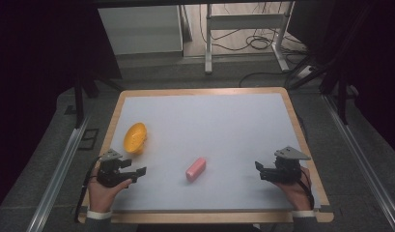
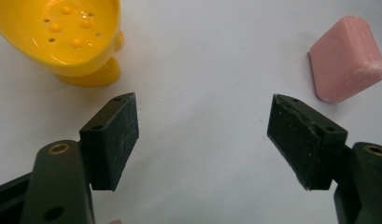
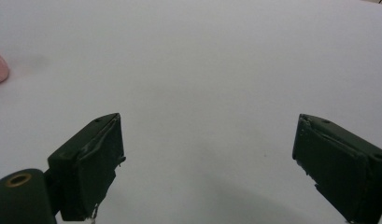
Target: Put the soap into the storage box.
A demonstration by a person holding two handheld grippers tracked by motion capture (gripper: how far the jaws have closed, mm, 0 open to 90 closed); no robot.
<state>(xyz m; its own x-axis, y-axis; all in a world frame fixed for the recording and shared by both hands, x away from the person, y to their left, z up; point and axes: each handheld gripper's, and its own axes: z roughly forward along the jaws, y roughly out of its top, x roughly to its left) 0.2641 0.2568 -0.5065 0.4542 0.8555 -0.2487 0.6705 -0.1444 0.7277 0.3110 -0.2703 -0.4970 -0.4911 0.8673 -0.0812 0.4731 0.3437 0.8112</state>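
Soap (image 1: 195, 168) lies at the bench's (image 1: 233, 116) six o'clock; we hold left tool (image 1: 135, 173) and right tool (image 1: 259, 169) wide, empty. Next, we judge: grasp it, toward dish (image 1: 135, 137).

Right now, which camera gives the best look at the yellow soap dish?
The left gripper view: the yellow soap dish is close up, with its drain holes, bumps and foot visible, though cropped at the top. The high view shows it whole but small, near the left gripper.
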